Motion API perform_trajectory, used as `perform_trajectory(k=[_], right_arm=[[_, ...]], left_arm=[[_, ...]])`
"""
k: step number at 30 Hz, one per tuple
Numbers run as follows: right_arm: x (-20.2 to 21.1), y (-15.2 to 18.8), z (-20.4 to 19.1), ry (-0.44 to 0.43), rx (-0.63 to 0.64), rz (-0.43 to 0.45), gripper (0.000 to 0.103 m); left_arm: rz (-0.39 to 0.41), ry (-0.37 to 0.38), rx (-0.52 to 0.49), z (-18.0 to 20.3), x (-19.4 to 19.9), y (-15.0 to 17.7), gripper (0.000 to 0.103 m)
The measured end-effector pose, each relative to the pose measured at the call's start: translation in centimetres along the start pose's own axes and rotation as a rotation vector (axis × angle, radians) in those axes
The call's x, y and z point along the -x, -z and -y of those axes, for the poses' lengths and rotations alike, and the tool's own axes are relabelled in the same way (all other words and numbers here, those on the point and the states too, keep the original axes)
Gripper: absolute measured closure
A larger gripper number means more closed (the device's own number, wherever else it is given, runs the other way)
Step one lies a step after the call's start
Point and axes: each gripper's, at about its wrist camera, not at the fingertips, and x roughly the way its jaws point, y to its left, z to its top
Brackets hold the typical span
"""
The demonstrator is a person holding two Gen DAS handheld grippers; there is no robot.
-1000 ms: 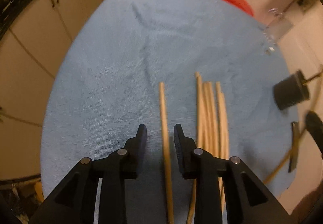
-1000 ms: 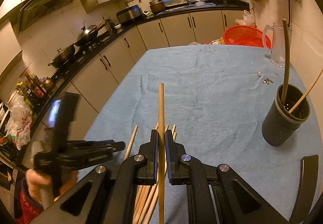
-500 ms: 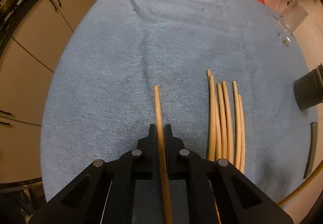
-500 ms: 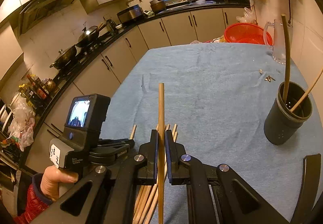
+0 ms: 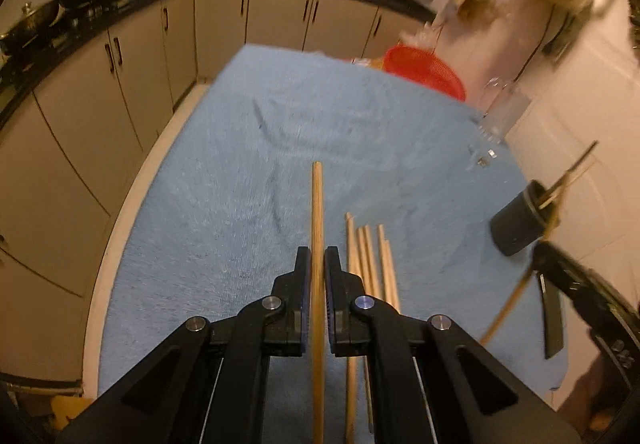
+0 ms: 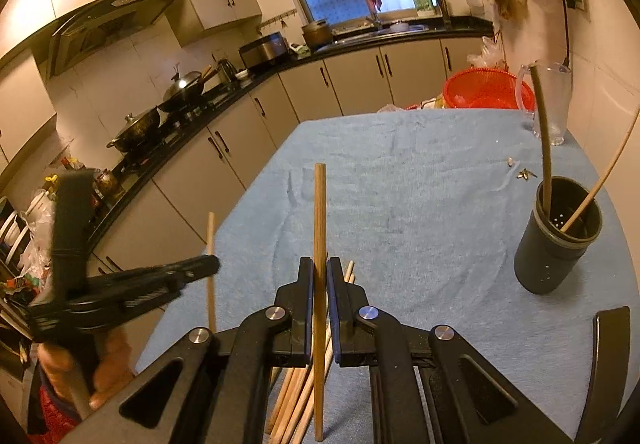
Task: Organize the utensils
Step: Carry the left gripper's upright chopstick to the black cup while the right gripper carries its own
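My left gripper (image 5: 317, 264) is shut on a wooden chopstick (image 5: 317, 211), held lifted above the blue cloth. Several more chopsticks (image 5: 372, 264) lie on the cloth just right of it. My right gripper (image 6: 319, 272) is shut on another chopstick (image 6: 319, 211), held above the same pile (image 6: 304, 388). The dark utensil holder (image 6: 556, 240) stands at the right with two sticks in it; it also shows in the left wrist view (image 5: 520, 224). The left gripper shows in the right wrist view (image 6: 136, 284) at the left, with its chopstick (image 6: 210, 264).
The table is covered by a blue cloth (image 6: 420, 183). A red basket (image 6: 484, 91) and a glass jug (image 6: 554, 99) stand at the far end. Small bits (image 6: 524, 173) lie near the jug. A black flat tool (image 6: 604, 364) lies at the right edge.
My left gripper closed on its chopstick, lifted it off the cloth and tilted up toward the room. My right gripper keeps holding its chopstick, nearly still.
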Motion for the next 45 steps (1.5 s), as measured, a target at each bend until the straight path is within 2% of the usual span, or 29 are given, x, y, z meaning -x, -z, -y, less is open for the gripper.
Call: perform_trajectory(k=[7,19,45], right_arm=[[1.1,0.6,-0.3,-0.001,0.013,0.027,0.096],[2.4,0.5,0.0,0.002,0.006,0.067,0.096],[4.8,0.3,1.3,0.006,-0.036,0.125,0.096]], left_arm=[[0.08,0.019,-0.023,0.8,3.5,0.4,0.097],[0.118,0.03,-0.033,1.7,6.1,0.2,0.097],[0.157,0.052,-0.078,4.1,8.1,-1.1,0.097]])
